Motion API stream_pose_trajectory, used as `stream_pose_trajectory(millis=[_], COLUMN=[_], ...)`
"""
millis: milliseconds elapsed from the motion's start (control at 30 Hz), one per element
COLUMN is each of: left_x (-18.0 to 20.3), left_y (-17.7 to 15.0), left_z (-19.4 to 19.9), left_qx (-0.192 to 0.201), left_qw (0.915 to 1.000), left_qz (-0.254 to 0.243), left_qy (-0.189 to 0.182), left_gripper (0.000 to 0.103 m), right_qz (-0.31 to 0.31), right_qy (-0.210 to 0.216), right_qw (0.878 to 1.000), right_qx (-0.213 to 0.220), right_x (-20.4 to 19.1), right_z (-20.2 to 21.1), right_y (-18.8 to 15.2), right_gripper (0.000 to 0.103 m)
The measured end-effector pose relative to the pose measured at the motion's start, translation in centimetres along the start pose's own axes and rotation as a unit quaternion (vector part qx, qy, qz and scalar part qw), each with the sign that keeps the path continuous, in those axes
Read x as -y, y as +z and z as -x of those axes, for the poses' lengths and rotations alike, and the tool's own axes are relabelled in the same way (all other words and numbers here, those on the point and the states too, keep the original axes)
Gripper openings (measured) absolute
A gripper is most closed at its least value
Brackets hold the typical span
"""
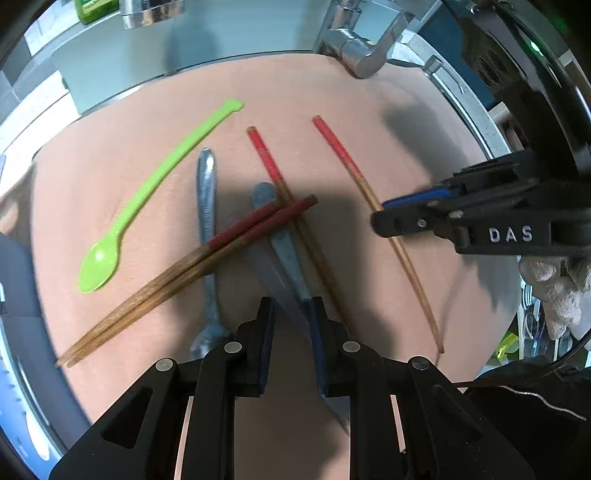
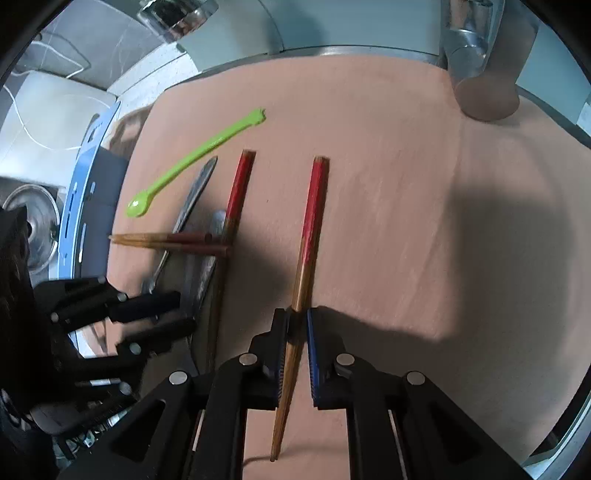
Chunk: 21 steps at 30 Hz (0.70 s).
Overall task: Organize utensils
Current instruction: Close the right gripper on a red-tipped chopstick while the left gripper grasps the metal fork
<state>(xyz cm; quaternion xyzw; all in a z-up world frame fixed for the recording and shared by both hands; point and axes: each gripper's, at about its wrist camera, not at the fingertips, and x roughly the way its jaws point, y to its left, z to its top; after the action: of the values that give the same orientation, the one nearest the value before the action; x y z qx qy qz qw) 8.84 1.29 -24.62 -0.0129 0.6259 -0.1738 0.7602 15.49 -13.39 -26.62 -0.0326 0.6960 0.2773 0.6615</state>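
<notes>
A smooth salmon-pink mat carries the utensils. Left of the knife (steel blade, dull grey handle) lie a slim metal spoon and a glossy green plastic spoon; two dark wooden chopsticks cross its handle. The left gripper seems clamped on the knife's blade. To the knife's right, the right gripper is pinched onto a red-topped wooden chopstick.

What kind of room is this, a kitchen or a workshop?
Most likely a kitchen counter by a sink. A chrome faucet stands at the far edge of the pink mat, a green bottle sits near it, and a green spoon and chopsticks lie on the mat.
</notes>
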Motion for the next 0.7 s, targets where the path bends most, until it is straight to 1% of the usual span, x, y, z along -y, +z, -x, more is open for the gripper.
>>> stream_pose_trajectory(millis=[33, 100, 133, 233, 300, 367, 433, 500, 567, 633, 700], left_x=[-0.4, -1.3, -1.5, -0.6, 0.2, 0.4, 0.0, -0.6, -1.1, -1.2, -0.8], left_y=[0.1, -0.1, -0.1, 0.0, 0.3, 0.5, 0.4, 0.2, -0.4, -1.1, -1.6], left_z=[0.0, 0.0, 0.0, -0.3, -0.7, -0.8, -0.7, -0.5, -0.2, 0.0, 0.0], left_qx=[-0.002, -0.006, -0.006, -0.009, -0.008, -0.005, -0.001, 0.003, 0.005, 0.006, 0.005], left_qw=[1.0000, 0.9997, 0.9997, 0.9998, 0.9994, 0.9991, 0.9995, 0.9995, 0.9991, 0.9986, 0.9983], left_qz=[0.005, 0.021, 0.022, 0.006, -0.009, -0.011, 0.000, 0.021, 0.041, 0.051, 0.055], left_qy=[0.003, -0.006, -0.004, 0.018, 0.032, 0.040, 0.033, 0.022, 0.003, -0.012, -0.018], left_gripper=[0.017, 0.017, 0.017, 0.017, 0.017, 0.014, 0.010, 0.006, 0.006, 0.006, 0.006], right_qz=[0.002, -0.001, -0.003, -0.008, -0.001, 0.013, 0.018, 0.001, -0.022, -0.042, -0.054], right_qy=[-0.001, 0.001, 0.002, -0.002, -0.013, -0.026, -0.030, -0.016, 0.004, 0.024, 0.036], right_qw=[1.000, 1.000, 1.000, 1.000, 1.000, 1.000, 0.999, 1.000, 1.000, 0.999, 0.998], right_qx=[0.002, 0.002, 0.002, 0.001, 0.003, 0.006, 0.009, 0.010, 0.009, 0.007, 0.007], right_x=[0.0, 0.1, 0.0, -0.2, -0.8, -1.5, -1.7, -1.1, -0.3, 0.4, 0.9], right_z=[0.0, 0.0, -0.1, -0.3, -0.5, -0.6, -0.6, -0.5, -0.4, -0.4, -0.3], right_y=[-0.1, -0.1, 0.0, 0.1, 0.1, 0.0, 0.1, 0.0, -0.2, -0.6, -1.2], right_gripper=[0.010, 0.010, 0.010, 0.010, 0.010, 0.010, 0.009, 0.008, 0.006, 0.006, 0.006])
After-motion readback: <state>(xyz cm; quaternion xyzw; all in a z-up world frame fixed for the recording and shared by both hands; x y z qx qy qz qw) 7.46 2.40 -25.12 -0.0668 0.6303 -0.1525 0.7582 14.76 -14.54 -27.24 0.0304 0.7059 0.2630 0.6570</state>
